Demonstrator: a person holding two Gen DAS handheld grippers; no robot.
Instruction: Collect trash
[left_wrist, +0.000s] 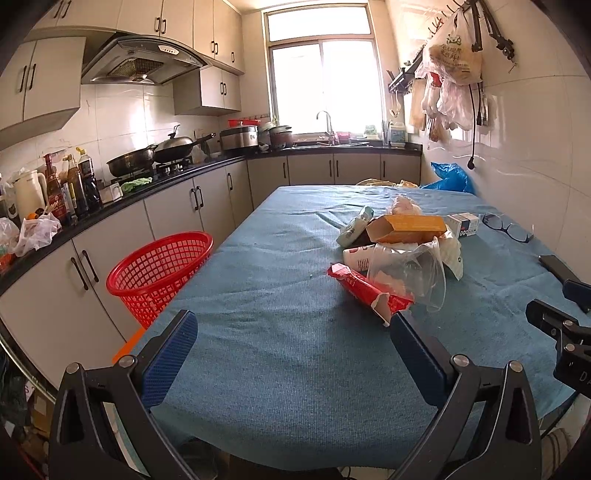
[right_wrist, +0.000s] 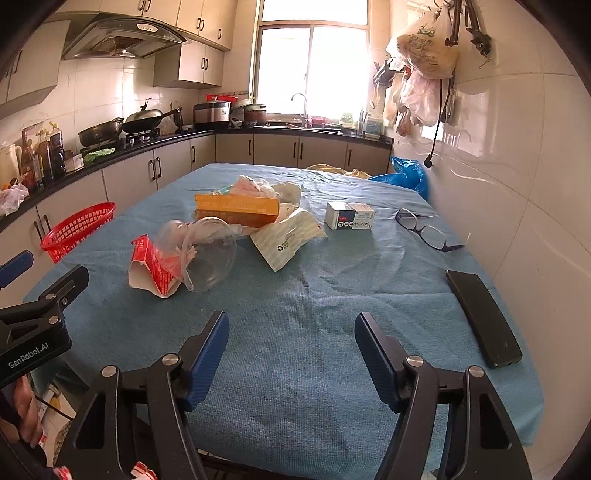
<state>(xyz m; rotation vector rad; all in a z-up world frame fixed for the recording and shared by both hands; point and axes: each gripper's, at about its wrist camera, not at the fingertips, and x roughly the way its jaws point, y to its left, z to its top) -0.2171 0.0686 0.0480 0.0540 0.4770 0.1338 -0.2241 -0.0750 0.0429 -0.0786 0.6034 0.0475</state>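
Observation:
A pile of trash lies mid-table on the blue cloth: a torn red carton (left_wrist: 364, 290) (right_wrist: 153, 266), a clear plastic cup (left_wrist: 410, 275) (right_wrist: 210, 254), an orange box (left_wrist: 412, 229) (right_wrist: 236, 210), a white paper bag (right_wrist: 286, 240) and crumpled wrappers (left_wrist: 404, 206). A red mesh basket (left_wrist: 159, 269) (right_wrist: 77, 229) stands left of the table. My left gripper (left_wrist: 295, 325) is open and empty, just short of the red carton. My right gripper (right_wrist: 291, 328) is open and empty over bare cloth, nearer than the pile.
A small white box (right_wrist: 349, 216), glasses (right_wrist: 428, 230) and a black phone (right_wrist: 484, 317) lie on the table's right side by the tiled wall. A blue bag (right_wrist: 406, 175) sits at the far corner. Kitchen counter (left_wrist: 110, 206) runs along the left.

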